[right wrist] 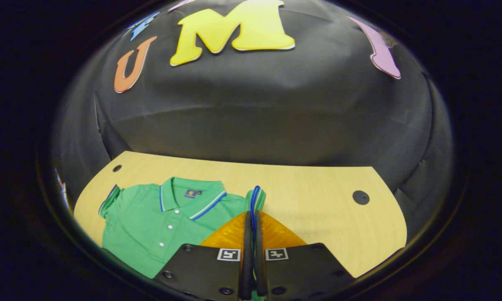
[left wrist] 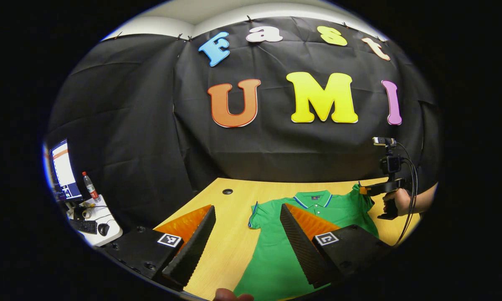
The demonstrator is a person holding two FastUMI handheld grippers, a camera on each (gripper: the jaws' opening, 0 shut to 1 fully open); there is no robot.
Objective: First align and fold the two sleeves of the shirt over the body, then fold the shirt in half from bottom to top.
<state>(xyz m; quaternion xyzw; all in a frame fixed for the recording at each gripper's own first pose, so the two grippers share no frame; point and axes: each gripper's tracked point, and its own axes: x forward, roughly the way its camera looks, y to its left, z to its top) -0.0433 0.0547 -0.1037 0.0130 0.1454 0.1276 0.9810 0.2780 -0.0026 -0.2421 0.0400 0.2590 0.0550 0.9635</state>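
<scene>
A green polo shirt (left wrist: 272, 255) with a blue-and-white trimmed collar lies face up on the wooden table (left wrist: 230, 246). My left gripper (left wrist: 247, 209) hovers open above the shirt's left side. The left sleeve (left wrist: 256, 217) lies between its fingertips, and nothing is held. In the right gripper view the shirt (right wrist: 150, 221) spreads to the left. My right gripper (right wrist: 253, 215) is shut on the other sleeve's striped cuff (right wrist: 256, 196), which stands up out of the closed fingers. In the left gripper view the right gripper (left wrist: 366, 190) sits at that sleeve, held by a hand (left wrist: 395, 200).
A white side desk (left wrist: 104, 234) at the far left carries a monitor (left wrist: 63, 169), a bottle (left wrist: 90, 186), a keyboard and a mouse. The table has round cable holes (right wrist: 360, 197) near its back edge. A cable (left wrist: 410, 209) hangs from the right gripper.
</scene>
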